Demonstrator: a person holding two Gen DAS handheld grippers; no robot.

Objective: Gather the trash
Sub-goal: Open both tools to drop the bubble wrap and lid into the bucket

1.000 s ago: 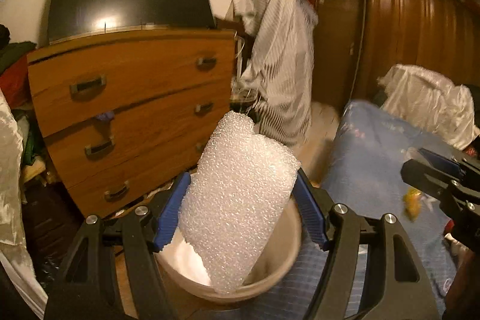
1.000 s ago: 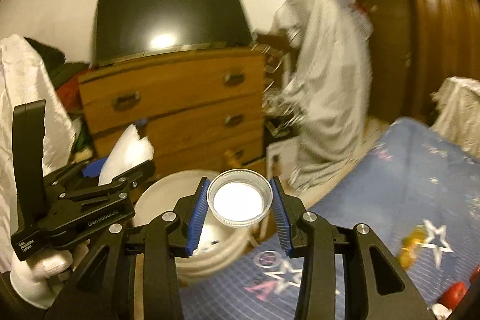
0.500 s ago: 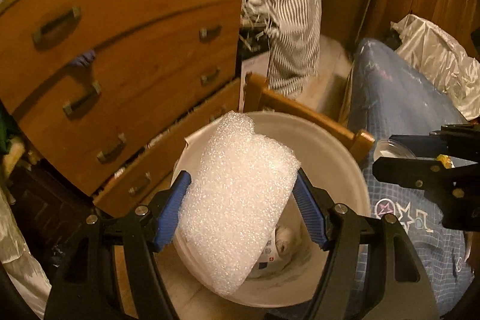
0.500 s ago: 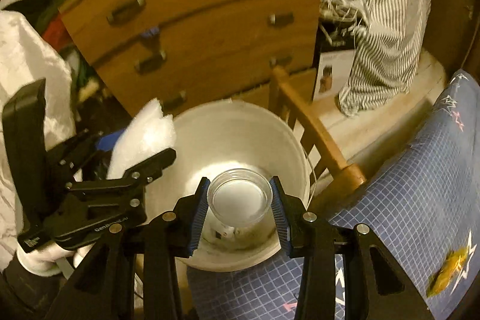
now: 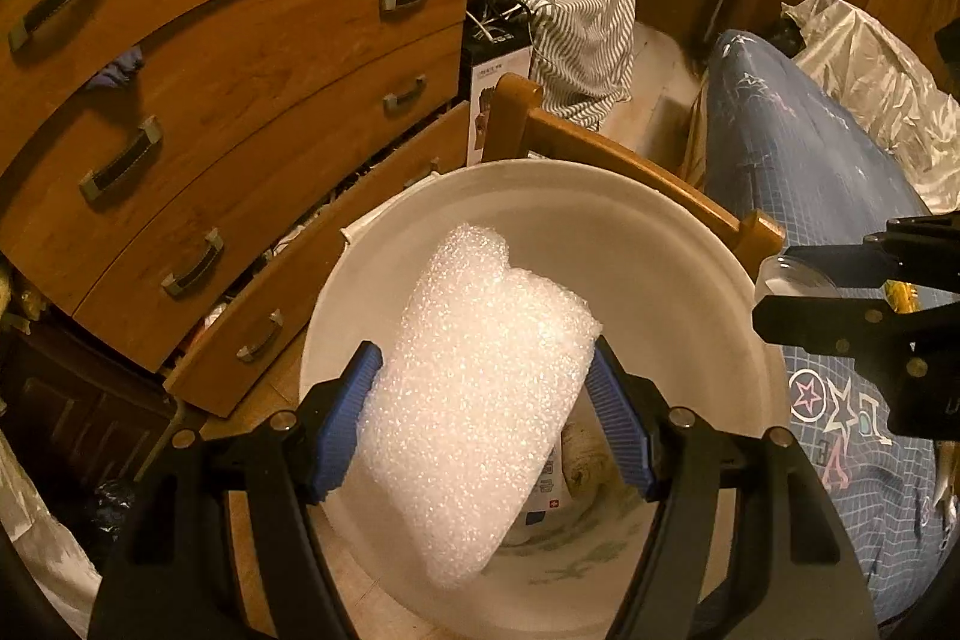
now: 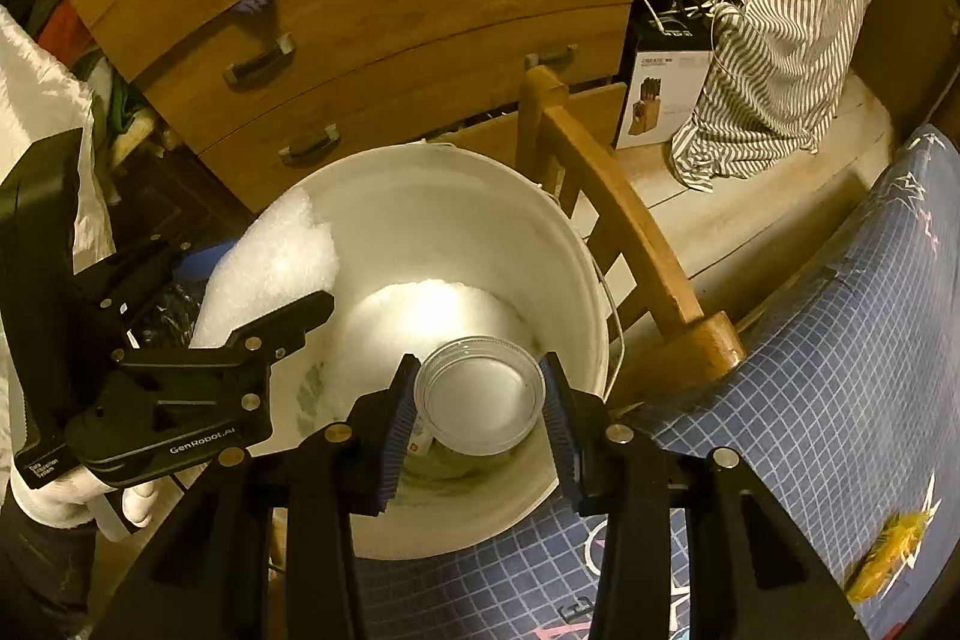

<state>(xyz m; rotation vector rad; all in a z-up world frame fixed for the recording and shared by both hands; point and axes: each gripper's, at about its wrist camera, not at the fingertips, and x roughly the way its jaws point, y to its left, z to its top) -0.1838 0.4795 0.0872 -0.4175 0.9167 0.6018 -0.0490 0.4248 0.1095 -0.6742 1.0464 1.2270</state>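
A thick roll of white bubble wrap (image 5: 480, 388) is clamped between the blue pads of my left gripper (image 5: 483, 418), which hangs over the open mouth of a white bucket (image 5: 630, 196). My right gripper (image 6: 477, 400) is shut on a small clear plastic cup (image 6: 480, 394), seen from its round end, also above the bucket (image 6: 432, 196). Some trash lies at the bucket's bottom. The right gripper (image 5: 858, 304) with the cup (image 5: 792, 280) shows at the right edge of the left wrist view. The bubble wrap (image 6: 270, 268) and left gripper (image 6: 198, 370) show at the left of the right wrist view.
A wooden chest of drawers (image 5: 240, 70) stands behind the bucket. A wooden chair back (image 6: 624, 220) borders the bucket's right side. A bed with a blue checked cover (image 6: 840, 370) lies to the right, with a yellow wrapper (image 6: 888, 556) on it. A striped shirt (image 6: 780, 10) hangs beyond.
Both grippers have tipped downward and come over the bucket, each keeping its load. The view has swung from the wall and screen down to the bucket's inside.
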